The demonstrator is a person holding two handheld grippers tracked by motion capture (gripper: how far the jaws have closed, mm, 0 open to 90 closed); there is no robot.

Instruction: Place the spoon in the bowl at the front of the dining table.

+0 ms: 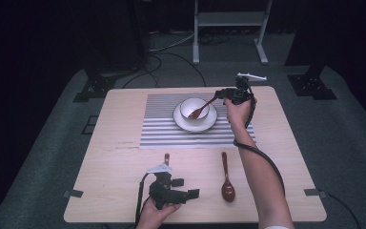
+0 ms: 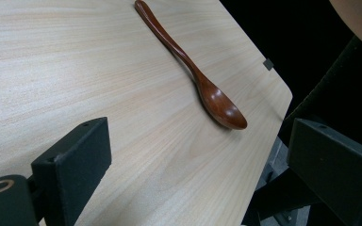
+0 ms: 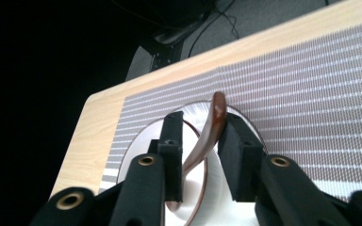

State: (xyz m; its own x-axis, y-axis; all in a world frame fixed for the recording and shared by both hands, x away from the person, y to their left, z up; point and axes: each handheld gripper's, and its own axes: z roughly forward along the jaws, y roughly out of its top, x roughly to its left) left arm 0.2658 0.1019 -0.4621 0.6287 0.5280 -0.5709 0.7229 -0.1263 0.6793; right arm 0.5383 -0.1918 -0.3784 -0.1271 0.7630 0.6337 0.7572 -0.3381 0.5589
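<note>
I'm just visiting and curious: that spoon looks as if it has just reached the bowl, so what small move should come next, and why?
Probably lift the right hand-held gripper straight away from the wooden spoon. Its head already lies in the white bowl, and in the right gripper view the jaws stand apart with a gap beside the handle, so the spoon seems released.

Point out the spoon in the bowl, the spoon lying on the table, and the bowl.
Spoon in the bowl (image 1: 199, 112), high view, on its scoop end.
Spoon on the table (image 2: 219, 103), left gripper view, on its scoop.
Bowl (image 1: 189, 104), high view, on its white rim.
</note>
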